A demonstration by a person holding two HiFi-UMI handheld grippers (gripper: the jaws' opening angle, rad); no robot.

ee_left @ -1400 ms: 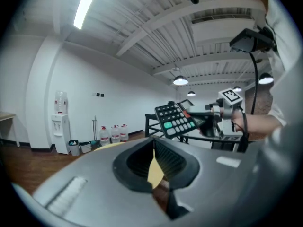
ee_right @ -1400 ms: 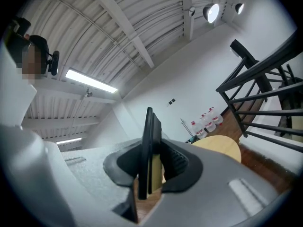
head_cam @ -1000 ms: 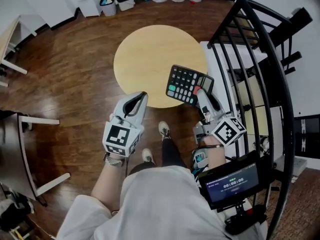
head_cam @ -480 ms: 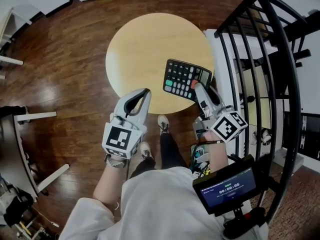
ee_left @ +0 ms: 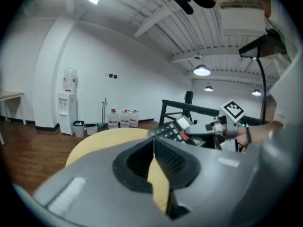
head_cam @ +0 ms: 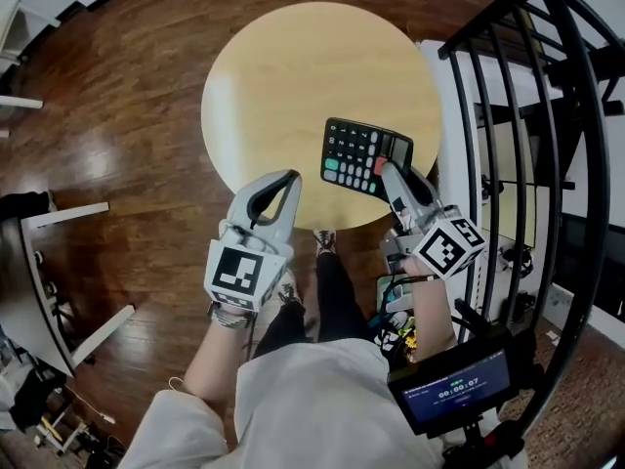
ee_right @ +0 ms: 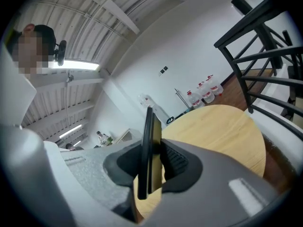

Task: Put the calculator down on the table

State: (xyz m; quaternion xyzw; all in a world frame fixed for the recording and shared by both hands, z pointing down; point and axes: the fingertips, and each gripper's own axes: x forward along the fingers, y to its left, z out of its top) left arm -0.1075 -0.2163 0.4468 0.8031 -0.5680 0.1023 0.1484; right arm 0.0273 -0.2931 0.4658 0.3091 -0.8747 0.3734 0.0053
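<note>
One black desk calculator (head_cam: 366, 157) is clamped by its edge in the right gripper (head_cam: 386, 171), above the near right edge of the one round pale wooden table (head_cam: 293, 66), apparently not yet resting on it. The step will go best if the calculator is lowered flat, keys up, further in from the rim before release. Two grippers show; the left gripper (head_cam: 290, 177) is pinched together, empty, by the table's near edge.
</note>
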